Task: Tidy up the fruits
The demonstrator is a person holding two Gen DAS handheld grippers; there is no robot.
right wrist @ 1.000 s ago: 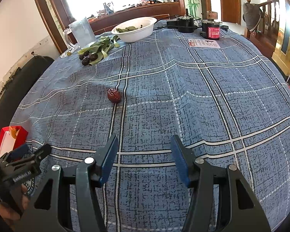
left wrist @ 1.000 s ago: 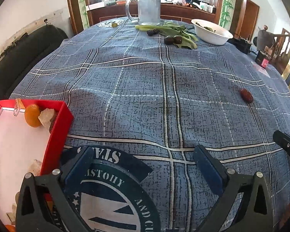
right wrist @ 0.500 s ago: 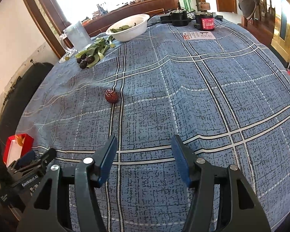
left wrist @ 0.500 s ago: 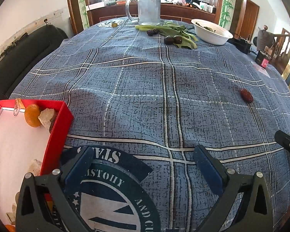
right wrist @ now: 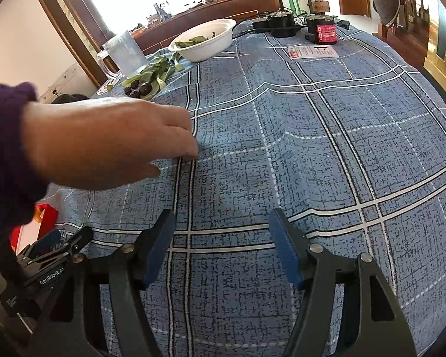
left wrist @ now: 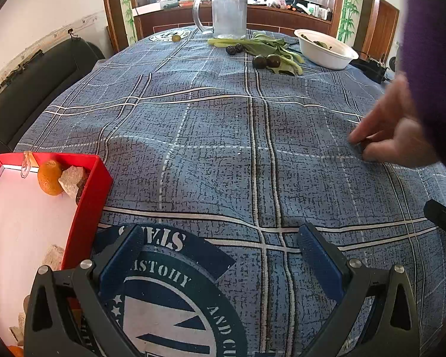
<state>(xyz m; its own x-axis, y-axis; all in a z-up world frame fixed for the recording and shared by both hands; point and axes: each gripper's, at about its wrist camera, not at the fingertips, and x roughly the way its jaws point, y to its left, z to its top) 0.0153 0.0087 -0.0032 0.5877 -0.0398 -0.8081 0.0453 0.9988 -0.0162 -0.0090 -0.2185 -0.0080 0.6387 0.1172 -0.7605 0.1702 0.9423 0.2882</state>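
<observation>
A bare hand (left wrist: 392, 136) in a purple sleeve reaches over the blue checked tablecloth and covers the spot where the red date lay; a dark bit (left wrist: 363, 145) shows under its fingertips. The hand also fills the left of the right wrist view (right wrist: 104, 139). My left gripper (left wrist: 220, 253) is open and empty next to a red tray (left wrist: 89, 199) holding an orange (left wrist: 49, 177) and stones. My right gripper (right wrist: 221, 247) is open and empty, low over the cloth. Dark plums (left wrist: 266, 61) lie on green leaves at the far side.
A glass mug (left wrist: 227, 12) and a white bowl (left wrist: 324, 50) with leaves stand at the far edge. A red canister (right wrist: 322, 31), black devices and a card (right wrist: 312, 51) sit at the far right. A black sofa (left wrist: 32, 86) runs along the left.
A bare hand has come into both views and closed over the red date, which is no longer visible. Both grippers have stayed nearly still and open.
</observation>
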